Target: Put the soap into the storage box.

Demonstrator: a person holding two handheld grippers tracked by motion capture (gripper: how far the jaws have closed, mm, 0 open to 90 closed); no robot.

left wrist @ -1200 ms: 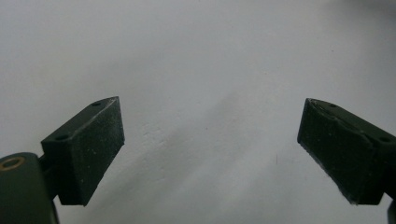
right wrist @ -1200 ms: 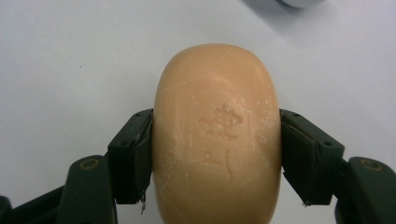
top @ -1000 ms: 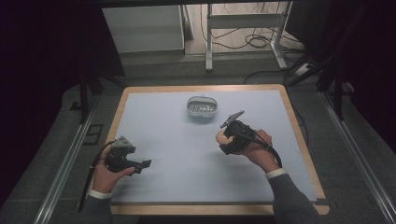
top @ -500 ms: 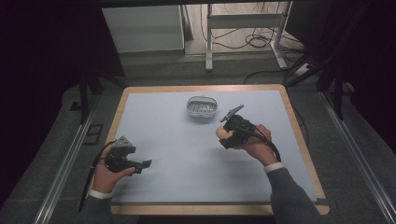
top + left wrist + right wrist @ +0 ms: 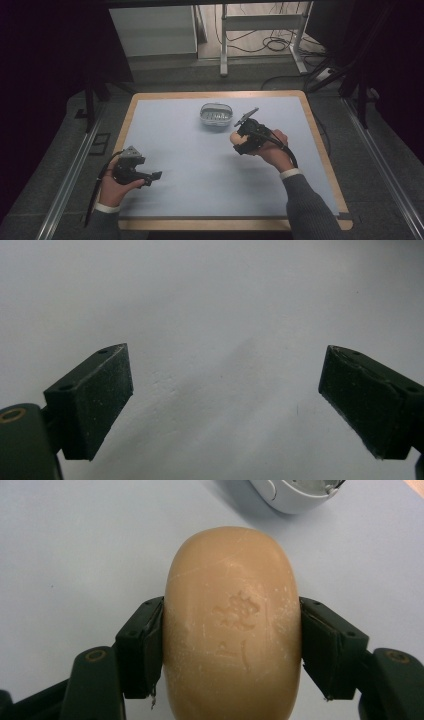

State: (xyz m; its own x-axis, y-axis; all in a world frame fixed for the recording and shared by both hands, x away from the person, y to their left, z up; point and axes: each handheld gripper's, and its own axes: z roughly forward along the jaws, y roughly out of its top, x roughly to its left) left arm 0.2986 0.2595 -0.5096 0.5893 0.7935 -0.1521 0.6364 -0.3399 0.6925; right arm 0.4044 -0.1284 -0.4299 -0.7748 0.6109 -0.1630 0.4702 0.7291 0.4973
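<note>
From above, a pale blue mat (image 5: 200, 165) covers the wood-edged table (image 5: 320, 135); a white dish (image 5: 217, 114) sits at 12 o'clock, the right gripper (image 5: 239, 142) just beside it at its 4 o'clock, the left gripper (image 5: 155, 176) at 8 o'clock. In the left gripper view, the jaws stand wide apart over bare mat. In the right gripper view, the jaws clamp a tan soap (image 5: 232, 625) by its sides, the dish (image 5: 295, 492) at 1 o'clock.

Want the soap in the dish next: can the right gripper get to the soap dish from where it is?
Probably yes. The right gripper, shut on the soap, sits just short of the soap dish, with only bare mat between them. The left gripper is far off, open.
</note>
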